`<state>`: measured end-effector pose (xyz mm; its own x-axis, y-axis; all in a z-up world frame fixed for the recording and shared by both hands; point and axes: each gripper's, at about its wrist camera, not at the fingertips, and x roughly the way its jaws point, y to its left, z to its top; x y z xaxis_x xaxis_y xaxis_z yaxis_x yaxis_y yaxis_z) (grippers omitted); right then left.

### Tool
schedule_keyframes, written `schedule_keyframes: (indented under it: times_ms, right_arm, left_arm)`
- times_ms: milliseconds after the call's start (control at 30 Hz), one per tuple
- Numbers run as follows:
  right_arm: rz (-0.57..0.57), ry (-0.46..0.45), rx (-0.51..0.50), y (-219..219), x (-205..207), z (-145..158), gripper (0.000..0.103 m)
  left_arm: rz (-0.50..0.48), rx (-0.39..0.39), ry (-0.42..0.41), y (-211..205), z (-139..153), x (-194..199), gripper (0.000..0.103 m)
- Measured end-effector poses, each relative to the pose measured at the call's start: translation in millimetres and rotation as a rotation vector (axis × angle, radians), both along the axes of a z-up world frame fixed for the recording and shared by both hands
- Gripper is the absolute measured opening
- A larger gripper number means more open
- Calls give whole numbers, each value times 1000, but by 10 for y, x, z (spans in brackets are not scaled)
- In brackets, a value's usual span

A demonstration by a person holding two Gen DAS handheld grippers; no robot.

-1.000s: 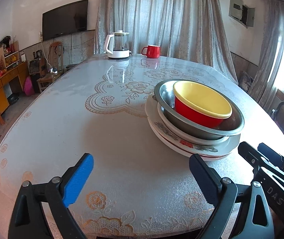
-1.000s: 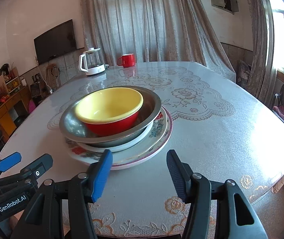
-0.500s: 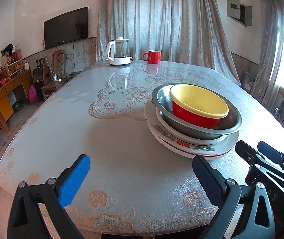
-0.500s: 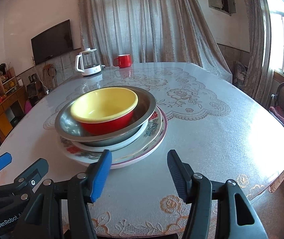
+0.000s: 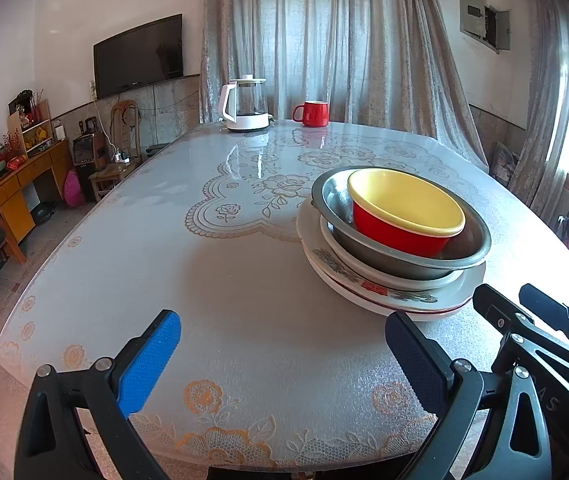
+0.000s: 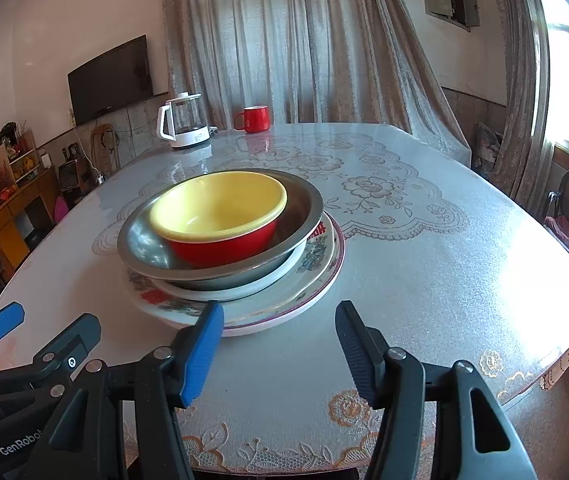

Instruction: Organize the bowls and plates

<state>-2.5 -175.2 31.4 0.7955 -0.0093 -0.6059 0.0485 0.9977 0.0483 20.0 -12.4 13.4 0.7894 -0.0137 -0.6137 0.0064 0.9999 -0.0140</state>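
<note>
Right wrist view: your right claw (image 6: 278,350) has drawn back from the stack (image 6: 228,240), wide and empty. Left claw (image 5: 284,364) too, wide, pulled off the tabletop (image 5: 224,280). Bowls sit nested on the plates; looks finished.

Two bowls (image 6: 220,216), two plates (image 6: 316,276)
</note>
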Motion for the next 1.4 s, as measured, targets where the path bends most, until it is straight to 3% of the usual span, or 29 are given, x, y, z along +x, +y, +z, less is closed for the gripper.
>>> schedule_keyframes:
  times_ms: [1400]
  right_arm:
    - [10, 6, 10, -6, 2, -22, 59]
  left_arm:
    - [4, -9, 1, -25, 19, -30, 103]
